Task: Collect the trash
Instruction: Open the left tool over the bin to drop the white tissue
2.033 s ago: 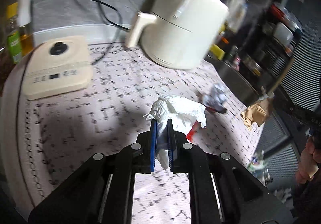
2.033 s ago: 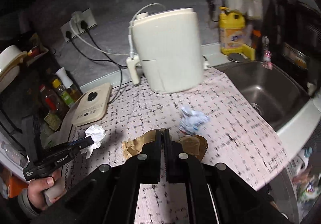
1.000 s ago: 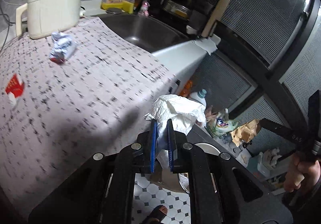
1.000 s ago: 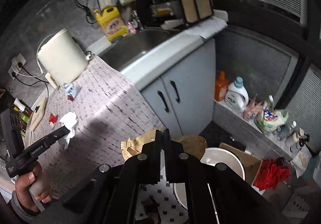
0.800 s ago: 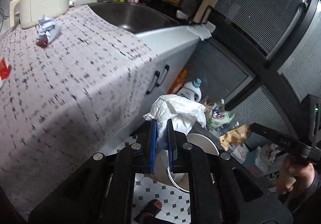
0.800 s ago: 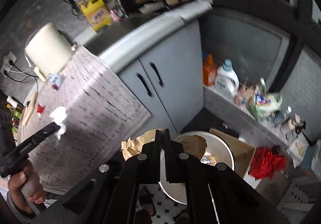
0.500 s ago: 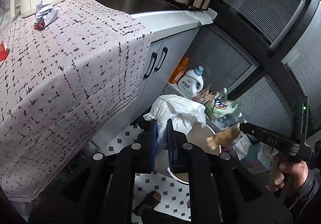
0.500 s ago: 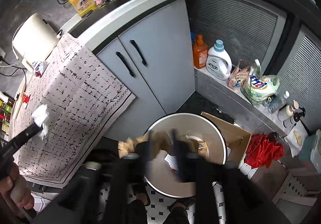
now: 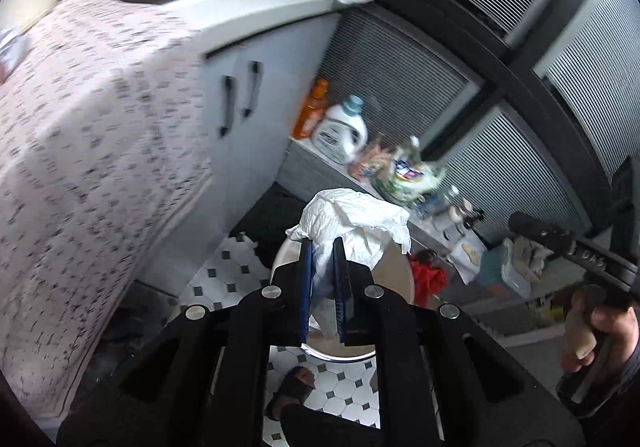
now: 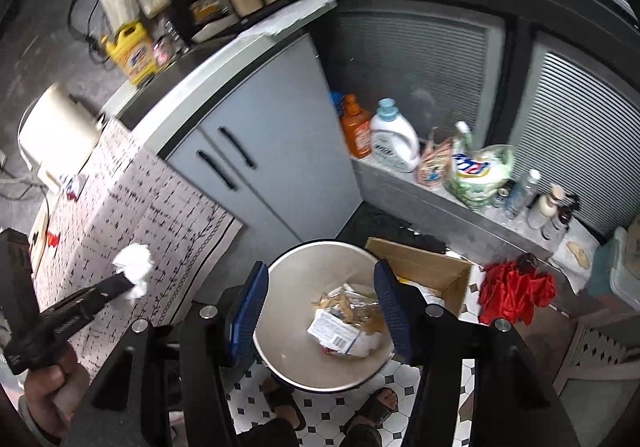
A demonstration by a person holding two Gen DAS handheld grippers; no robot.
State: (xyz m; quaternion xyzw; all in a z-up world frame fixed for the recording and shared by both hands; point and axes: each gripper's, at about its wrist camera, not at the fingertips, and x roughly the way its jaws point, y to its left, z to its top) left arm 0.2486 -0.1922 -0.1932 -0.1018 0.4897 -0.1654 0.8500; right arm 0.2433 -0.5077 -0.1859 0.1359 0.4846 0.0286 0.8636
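Clamped between the left gripper (image 9: 322, 247)'s two flat blue pads, a crumpled white paper towel (image 9: 352, 223) billows out soft and wrinkled above the fingertips. Beneath it in the left wrist view shows the curved rim of a round pale bin (image 9: 344, 354), standing on white floor tiles with small black diamonds. At far right, the right gripper (image 9: 520, 221) appears only as a dark bar in a hand, its fingertips blurred.

From the right wrist view, the right gripper (image 10: 320, 307) has its ribbed blue pads spread wide with nothing between them, hanging over the smooth, bowl-shaped bin (image 10: 296, 327). Crumpled brown paper (image 10: 348, 307) and a white printed wrapper (image 10: 336, 329) lie at its bottom. At left, the left gripper (image 10: 126, 283) pinches the towel (image 10: 136, 267) beside the patterned cloth (image 10: 160, 223) draping the counter.
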